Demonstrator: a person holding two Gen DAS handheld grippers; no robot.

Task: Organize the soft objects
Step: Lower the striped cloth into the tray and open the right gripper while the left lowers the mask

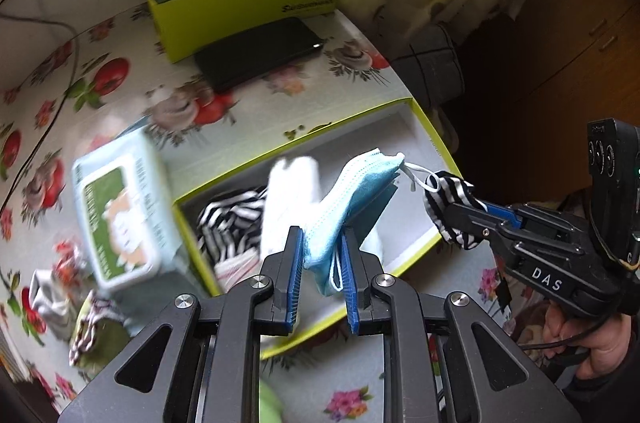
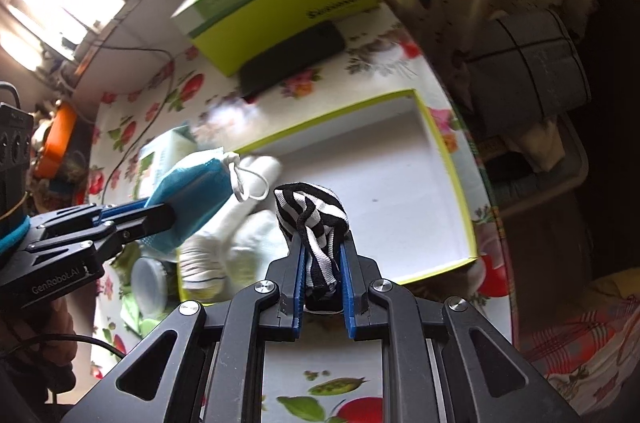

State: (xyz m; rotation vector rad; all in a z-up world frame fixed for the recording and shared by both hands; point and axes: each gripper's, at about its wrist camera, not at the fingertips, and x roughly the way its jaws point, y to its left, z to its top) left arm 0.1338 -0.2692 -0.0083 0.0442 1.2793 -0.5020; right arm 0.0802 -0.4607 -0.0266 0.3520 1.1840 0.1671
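My 2 grippers: left (image 1: 318,255) w/ 1 blue mask (image 1: 352,199), right (image 2: 322,259) w/ 1 striped sock (image 2: 316,219). 1 open tray (image 2: 452,159); inside I count 1 more striped sock (image 1: 228,223) and 2 white socks (image 2: 224,247). 1 wipes pack (image 1: 124,219). 1 green box (image 1: 240,3), 1 phone (image 1: 260,53). Other bits at the table edge too blurred to count.
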